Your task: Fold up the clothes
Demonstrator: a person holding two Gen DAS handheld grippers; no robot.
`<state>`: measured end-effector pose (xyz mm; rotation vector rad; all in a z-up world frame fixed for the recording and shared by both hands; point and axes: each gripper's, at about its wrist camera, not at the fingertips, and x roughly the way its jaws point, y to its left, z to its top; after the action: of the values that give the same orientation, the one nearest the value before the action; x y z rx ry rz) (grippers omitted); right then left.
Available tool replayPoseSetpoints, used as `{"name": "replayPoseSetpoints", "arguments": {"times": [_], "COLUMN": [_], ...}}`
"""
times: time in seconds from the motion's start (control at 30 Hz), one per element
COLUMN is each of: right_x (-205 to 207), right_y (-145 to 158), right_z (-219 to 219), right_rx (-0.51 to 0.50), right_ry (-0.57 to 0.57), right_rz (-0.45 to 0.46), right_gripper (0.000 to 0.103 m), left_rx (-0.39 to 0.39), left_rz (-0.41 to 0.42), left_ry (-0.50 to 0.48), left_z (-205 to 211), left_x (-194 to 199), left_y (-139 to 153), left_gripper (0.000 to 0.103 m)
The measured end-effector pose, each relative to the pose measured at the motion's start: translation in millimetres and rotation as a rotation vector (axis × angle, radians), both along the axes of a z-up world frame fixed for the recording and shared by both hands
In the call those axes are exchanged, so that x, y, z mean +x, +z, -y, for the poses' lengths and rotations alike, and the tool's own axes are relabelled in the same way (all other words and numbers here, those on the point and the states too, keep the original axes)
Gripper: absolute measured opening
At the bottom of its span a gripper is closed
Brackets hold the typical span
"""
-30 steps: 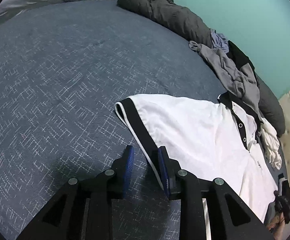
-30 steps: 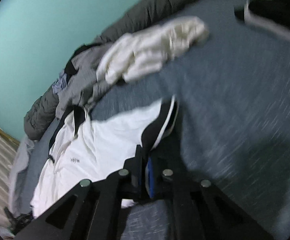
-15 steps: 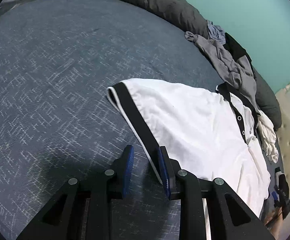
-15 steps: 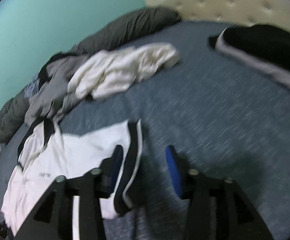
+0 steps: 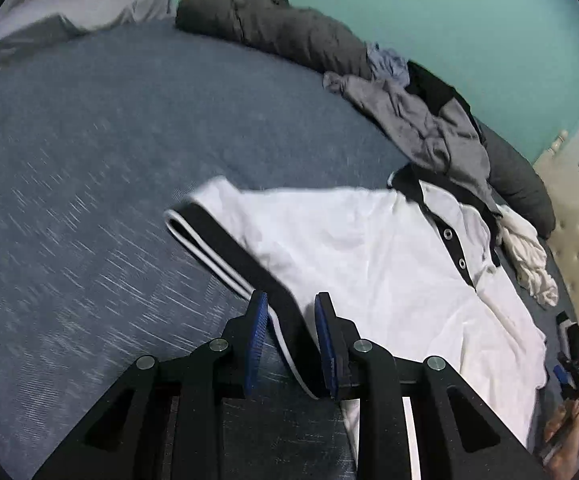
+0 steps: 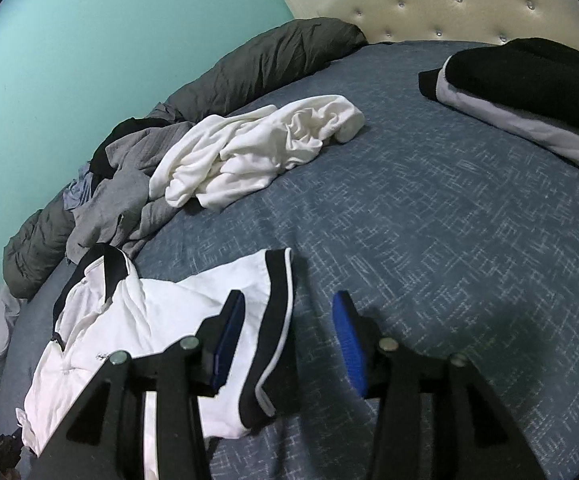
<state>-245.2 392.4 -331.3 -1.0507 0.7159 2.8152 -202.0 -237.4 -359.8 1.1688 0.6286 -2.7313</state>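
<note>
Change, left gripper (image 5: 291, 320): sleeve cuff, beside the pads 0.5 s ago, is now seen between them; jaws spread, not touching cloth.
Change, right gripper (image 6: 289, 336): spread as 0.5 s ago; view sharper; cuff lies between the pads, untouched as far as can be seen.
Polo shirt (image 5: 369, 256): white, black collar and placket, black cuffs with white piping; laid front-up on the blue bedspread (image 5: 109, 140).
Position: shirt collar just beside the grey clothes pile (image 5: 421, 120); crumpled white garment (image 6: 257, 148) near the collar.
</note>
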Motion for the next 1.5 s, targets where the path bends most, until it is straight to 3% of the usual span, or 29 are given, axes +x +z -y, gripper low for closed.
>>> {"name": "replayPoseSetpoints", "arguments": {"times": [0.17, 0.27, 0.37, 0.43, 0.63, 1.23, 1.27, 1.33, 1.5], "right_x": [2, 2, 2, 2, 3, 3, 3, 2, 2], "right_y": [2, 4, 3, 4, 4, 3, 2, 2, 0], "right_z": [2, 6, 10, 13, 14, 13, 13, 13, 13], "right_rx": [-0.01, -0.009, -0.006, -0.004, -0.006, -0.042, -0.042, -0.045, -0.048], "right_ry": [-0.002, 0.002, 0.012, 0.019, 0.021, 0.031, 0.032, 0.033, 0.035], "right_rz": [-0.011, -0.015, -0.018, -0.018, -0.024, -0.021, -0.021, -0.021, -0.02], "right_gripper": [0.046, 0.046, 0.046, 0.046, 0.046, 0.046, 0.046, 0.046, 0.046], "left_rx": [-0.013, -0.021, 0.022, 0.096, 0.08, 0.102, 0.101, 0.085, 0.075], "left_rz": [0.068, 0.118, 0.138, 0.135, 0.135, 0.077, 0.074, 0.07, 0.068], "left_ry": [0.061, 0.036, -0.02, -0.06, -0.116, -0.032, -0.031, -0.046, -0.056], "left_z": [21, 23, 17, 11, -10, -6, -6, -10, -13], "left_x": [10, 13, 12, 8, -1, -33, -35, -38, -38], "left_y": [-9, -17, -21, -23, -23, -25, -25, -23, -22], "left_gripper": [0.026, 0.026, 0.026, 0.027, 0.027, 0.027, 0.024, 0.01, 0.007]}}
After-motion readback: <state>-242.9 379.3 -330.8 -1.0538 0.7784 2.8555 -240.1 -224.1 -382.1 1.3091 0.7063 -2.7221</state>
